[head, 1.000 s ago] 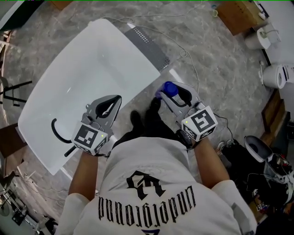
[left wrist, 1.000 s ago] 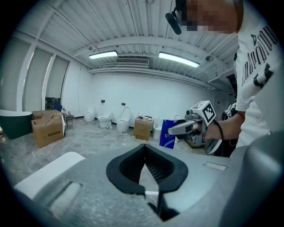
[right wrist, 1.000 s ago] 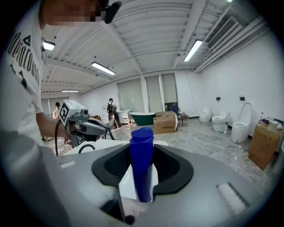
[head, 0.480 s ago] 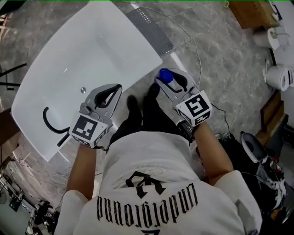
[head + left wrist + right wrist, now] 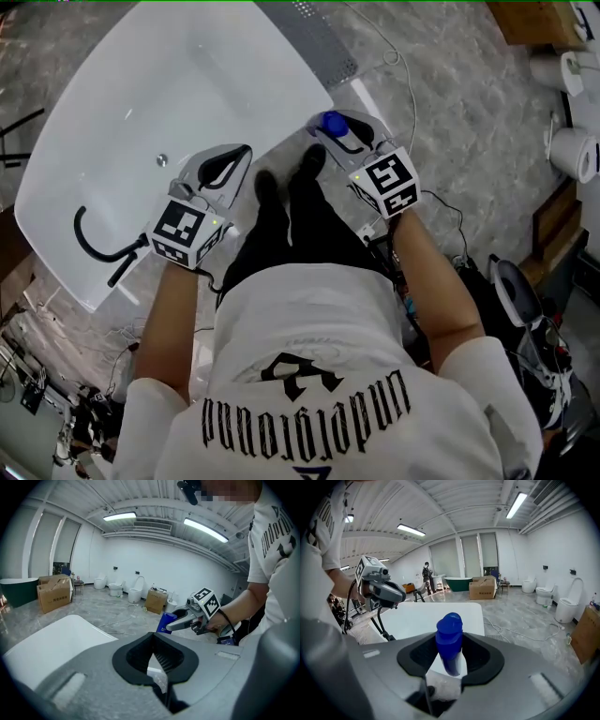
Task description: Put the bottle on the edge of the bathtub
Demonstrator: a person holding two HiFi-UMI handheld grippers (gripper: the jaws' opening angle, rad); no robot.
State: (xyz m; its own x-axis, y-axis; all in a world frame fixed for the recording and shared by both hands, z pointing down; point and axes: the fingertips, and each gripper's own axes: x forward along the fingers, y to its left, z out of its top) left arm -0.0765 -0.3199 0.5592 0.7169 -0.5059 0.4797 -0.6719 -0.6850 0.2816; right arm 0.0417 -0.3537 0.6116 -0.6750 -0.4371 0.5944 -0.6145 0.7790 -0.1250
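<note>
The blue bottle (image 5: pixel 332 123) with a rounded blue cap is upright between the jaws of my right gripper (image 5: pixel 328 129), which is shut on it. It hangs over the floor just off the near corner of the white bathtub (image 5: pixel 141 103). In the right gripper view the bottle (image 5: pixel 449 641) fills the gap of the right gripper (image 5: pixel 450 660), with the tub's rim (image 5: pixel 440 616) behind it. My left gripper (image 5: pixel 246 152) hovers over the tub's near rim, shut and empty. In the left gripper view its tips (image 5: pixel 153 637) meet, and the bottle (image 5: pixel 165 623) shows beyond.
A black hose fitting (image 5: pixel 89 239) curls at the tub's left end, near a drain (image 5: pixel 162 160). A grey grate (image 5: pixel 319 37) lies past the tub's corner. Cables (image 5: pixel 405 84), toilets (image 5: pixel 574 150) and cardboard boxes (image 5: pixel 525 19) stand on the marble floor to the right.
Both grippers have moved forward. The right one has carried the bottle closer to the tub's near corner. The left one has stayed over the rim.
</note>
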